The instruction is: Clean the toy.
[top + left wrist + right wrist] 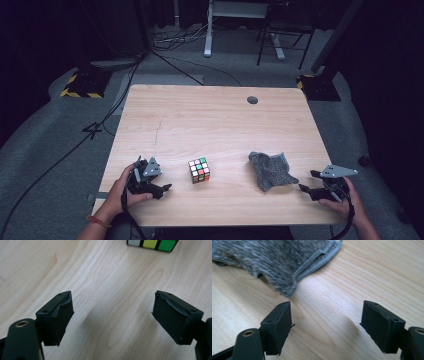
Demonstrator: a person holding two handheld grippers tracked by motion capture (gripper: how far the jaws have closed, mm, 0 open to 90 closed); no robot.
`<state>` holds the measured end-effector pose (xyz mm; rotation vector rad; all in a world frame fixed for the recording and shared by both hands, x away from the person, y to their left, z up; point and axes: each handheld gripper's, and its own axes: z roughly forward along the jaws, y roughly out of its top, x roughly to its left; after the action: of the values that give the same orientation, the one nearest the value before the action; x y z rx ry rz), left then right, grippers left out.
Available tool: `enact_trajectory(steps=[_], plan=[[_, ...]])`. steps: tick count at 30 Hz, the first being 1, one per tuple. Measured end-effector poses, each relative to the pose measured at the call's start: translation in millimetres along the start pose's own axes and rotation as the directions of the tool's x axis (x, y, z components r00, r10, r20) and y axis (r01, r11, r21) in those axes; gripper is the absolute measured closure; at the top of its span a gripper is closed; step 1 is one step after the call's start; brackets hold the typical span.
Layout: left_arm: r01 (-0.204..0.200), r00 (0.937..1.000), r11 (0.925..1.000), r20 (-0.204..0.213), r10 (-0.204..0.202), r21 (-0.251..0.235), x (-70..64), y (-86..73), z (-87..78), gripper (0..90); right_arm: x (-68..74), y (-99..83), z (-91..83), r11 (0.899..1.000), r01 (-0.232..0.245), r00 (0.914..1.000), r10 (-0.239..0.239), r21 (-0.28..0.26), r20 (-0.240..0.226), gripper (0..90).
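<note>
A colourful puzzle cube (199, 170) sits on the wooden table (210, 115) near its front edge; its bottom row of grey, yellow and green tiles (152, 244) peeks in at the top of the left gripper view. To its right lies a crumpled grey cloth (270, 170), whose hemmed edge (287, 262) lies just ahead of the right jaws. My left gripper (159, 181) rests open to the left of the cube (112, 317). My right gripper (307, 182) is open beside the cloth's right side (325, 325). Nothing is between either pair of jaws.
A round cable hole (252, 100) is at the table's far right. Grey carpet with cables (95, 130) surrounds the table, and a white desk leg (208, 30) and a chair base (280, 40) stand beyond it.
</note>
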<state>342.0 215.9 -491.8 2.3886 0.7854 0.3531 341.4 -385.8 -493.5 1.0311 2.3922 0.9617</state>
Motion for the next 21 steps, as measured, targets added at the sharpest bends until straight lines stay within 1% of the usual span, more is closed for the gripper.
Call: enact_trajectory(steps=[3,5,6,7,8,9,11,14,21], plan=[[0.019,0.9998,0.9998,0.012,-0.019,-0.009,2.9,-3.5,0.0,16.4,-2.4,-4.9,1.2,1.000,-0.023,0.9997,0.023,-0.005,0.000,24.3],[0.050,0.9982,0.9984,0.034,-0.049,-0.026,5.8,-7.1,1.0,16.5,-3.4,-7.5,0.6,0.999,-0.041,0.9992,0.041,-0.016,-0.002,23.6],[0.077,0.9961,0.9959,0.047,-0.075,-0.046,7.9,-10.6,2.1,16.3,-3.7,-8.5,0.6,0.999,-0.046,0.9989,0.046,-0.019,-0.001,22.3],[0.069,0.9965,0.9956,0.052,-0.065,-0.064,8.9,-12.8,2.4,15.0,-4.0,-10.4,1.1,0.998,-0.059,0.9983,0.059,-0.031,0.001,21.6],[0.069,0.9963,0.9946,0.058,-0.064,-0.078,9.1,-14.8,2.8,14.7,-4.4,-12.1,1.5,0.997,-0.072,0.9974,0.072,-0.042,-0.002,21.3],[0.070,0.9963,0.9931,0.056,-0.065,-0.094,9.0,-16.8,3.1,14.5,-4.3,-12.5,1.3,0.996,-0.074,0.9972,0.074,-0.043,0.002,20.7],[0.069,0.9965,0.9931,0.053,-0.064,-0.095,8.8,-17.0,3.0,14.5,-4.1,-12.5,1.4,0.996,-0.076,0.9971,0.076,-0.042,0.007,19.5],[0.080,0.9961,0.9923,0.045,-0.076,-0.095,7.6,-16.7,3.4,14.1,-4.4,-12.6,1.6,0.996,-0.085,0.9963,0.085,-0.040,0.006,19.6],[0.082,0.9959,0.9919,0.044,-0.078,-0.096,7.5,-16.6,3.5,14.0,-4.9,-12.6,1.8,0.996,-0.083,0.9965,0.083,-0.041,0.004,19.6]])
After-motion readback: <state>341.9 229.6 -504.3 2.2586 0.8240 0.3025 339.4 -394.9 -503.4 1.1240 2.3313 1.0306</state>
